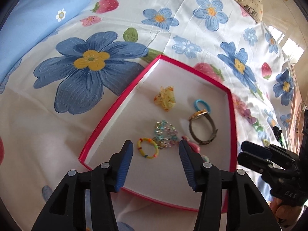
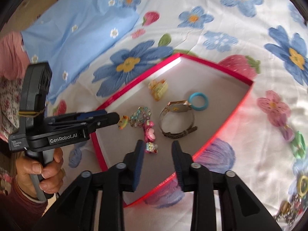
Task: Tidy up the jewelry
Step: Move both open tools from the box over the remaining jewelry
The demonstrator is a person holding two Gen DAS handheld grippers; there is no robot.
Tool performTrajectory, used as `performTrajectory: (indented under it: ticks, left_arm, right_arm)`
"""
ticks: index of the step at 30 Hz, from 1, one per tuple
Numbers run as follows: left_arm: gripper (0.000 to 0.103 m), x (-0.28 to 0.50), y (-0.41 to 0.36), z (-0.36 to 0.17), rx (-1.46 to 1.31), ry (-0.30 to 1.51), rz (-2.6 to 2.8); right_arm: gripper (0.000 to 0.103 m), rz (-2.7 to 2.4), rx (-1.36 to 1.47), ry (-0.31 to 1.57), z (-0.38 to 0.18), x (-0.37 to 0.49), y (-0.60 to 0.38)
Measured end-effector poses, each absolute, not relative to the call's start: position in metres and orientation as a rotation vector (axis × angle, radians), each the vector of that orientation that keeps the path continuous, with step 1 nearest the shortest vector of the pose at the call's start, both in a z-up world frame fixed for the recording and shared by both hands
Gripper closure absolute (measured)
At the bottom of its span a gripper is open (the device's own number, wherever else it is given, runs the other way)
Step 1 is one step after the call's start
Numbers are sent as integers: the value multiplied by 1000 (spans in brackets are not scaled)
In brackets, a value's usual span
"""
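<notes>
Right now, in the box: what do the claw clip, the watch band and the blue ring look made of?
Claw clip: translucent yellow plastic, glossy; light passes through it.
Watch band: looks like metal mesh or links, dull grey-bronze with a buckle; could be woven fabric, too blurred to be sure.
Blue ring: matte, thick, uniform colour, likely elastic or silicone.
Box: seemingly cardboard, red rim, white inside.

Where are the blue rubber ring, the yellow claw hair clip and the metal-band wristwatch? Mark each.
blue rubber ring [image 2: 198,101]: right wrist view, on its left rim.
yellow claw hair clip [image 1: 166,97]: left wrist view, on its body.
metal-band wristwatch [image 2: 178,105]: right wrist view, on its face.
</notes>
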State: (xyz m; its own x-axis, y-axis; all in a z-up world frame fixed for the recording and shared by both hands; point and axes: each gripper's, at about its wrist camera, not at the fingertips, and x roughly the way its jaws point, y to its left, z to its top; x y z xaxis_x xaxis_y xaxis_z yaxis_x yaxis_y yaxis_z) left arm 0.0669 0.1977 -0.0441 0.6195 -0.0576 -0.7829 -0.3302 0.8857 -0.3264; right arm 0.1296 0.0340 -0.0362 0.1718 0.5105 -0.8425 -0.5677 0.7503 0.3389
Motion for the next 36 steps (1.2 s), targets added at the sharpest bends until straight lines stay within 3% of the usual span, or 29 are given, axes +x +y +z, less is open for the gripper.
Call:
performTrajectory:
  ticks: [8, 36]
  left_arm:
    - [50, 54, 168, -26, -457, 888, 102]
    - [47, 108, 37, -13, -250, 966, -127]
  right_arm:
    - [54, 634, 60, 1111, -16, 118, -31]
    - [53, 226, 184, 1066, -7, 81, -242]
